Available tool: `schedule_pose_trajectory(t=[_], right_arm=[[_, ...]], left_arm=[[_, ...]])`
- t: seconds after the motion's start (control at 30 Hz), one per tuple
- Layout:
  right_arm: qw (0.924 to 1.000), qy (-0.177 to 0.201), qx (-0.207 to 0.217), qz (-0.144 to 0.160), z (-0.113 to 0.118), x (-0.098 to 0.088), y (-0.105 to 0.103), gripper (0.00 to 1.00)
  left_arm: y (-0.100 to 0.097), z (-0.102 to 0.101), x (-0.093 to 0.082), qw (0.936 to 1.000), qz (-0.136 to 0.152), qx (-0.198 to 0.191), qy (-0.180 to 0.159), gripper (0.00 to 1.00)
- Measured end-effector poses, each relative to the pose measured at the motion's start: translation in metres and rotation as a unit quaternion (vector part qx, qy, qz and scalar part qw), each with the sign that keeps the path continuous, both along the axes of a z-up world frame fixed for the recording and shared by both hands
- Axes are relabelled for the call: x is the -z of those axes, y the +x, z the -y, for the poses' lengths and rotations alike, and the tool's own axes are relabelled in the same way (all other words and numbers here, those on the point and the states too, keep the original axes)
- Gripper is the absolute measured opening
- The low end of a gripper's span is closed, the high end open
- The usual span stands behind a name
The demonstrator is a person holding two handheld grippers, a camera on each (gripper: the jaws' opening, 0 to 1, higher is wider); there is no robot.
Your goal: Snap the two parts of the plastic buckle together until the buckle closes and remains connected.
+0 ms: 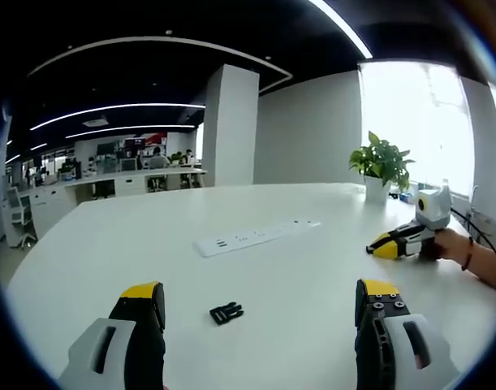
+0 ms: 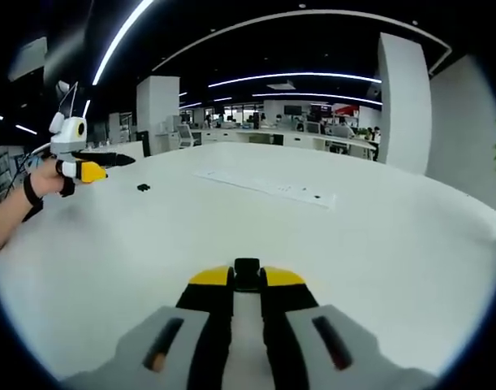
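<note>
While counting from here I get two buckle parts, two grippers. Left gripper (image 1: 260, 305) jaws spread wide, holding nothing; one black buckle part (image 1: 226, 312) lies on white counter (image 1: 150, 236) between them, just ahead, touching neither. Right gripper (image 2: 248, 278) jaws nearly closed, pinching second small black buckle piece (image 2: 247, 271) at tips. One power strip (image 1: 256, 236) mid-counter, one potted plant (image 1: 383, 169) near window, both well apart from buckle part.
</note>
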State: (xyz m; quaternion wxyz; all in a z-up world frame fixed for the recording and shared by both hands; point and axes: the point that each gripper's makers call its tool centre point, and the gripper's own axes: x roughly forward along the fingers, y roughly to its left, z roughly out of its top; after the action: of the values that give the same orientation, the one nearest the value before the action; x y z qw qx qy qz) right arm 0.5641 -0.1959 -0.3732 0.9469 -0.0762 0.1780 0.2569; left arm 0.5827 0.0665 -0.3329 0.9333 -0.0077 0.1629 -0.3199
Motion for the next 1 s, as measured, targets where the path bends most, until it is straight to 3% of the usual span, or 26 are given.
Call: schedule_pose_trajectory(t=[0.4,0.53,1.0], right_arm=[[0.9996,0.020,-0.004,0.018,-0.004,-0.017,0.000,0.12],[0.9997,-0.003,-0.005,0.022,-0.001,-0.019,-0.002,0.12],[0.9994,0.000,-0.012,0.034,-0.004,-0.028,-0.004,0.12]], left_arm=[[0.005,-0.004,0.010,1.0000,-0.007,-0.005,0.004,1.00],[0.006,-0.003,0.012,0.9999,-0.009,-0.005,0.006,1.00],[0.009,-0.006,0.021,0.9997,-0.018,-0.005,0.014,1.00]])
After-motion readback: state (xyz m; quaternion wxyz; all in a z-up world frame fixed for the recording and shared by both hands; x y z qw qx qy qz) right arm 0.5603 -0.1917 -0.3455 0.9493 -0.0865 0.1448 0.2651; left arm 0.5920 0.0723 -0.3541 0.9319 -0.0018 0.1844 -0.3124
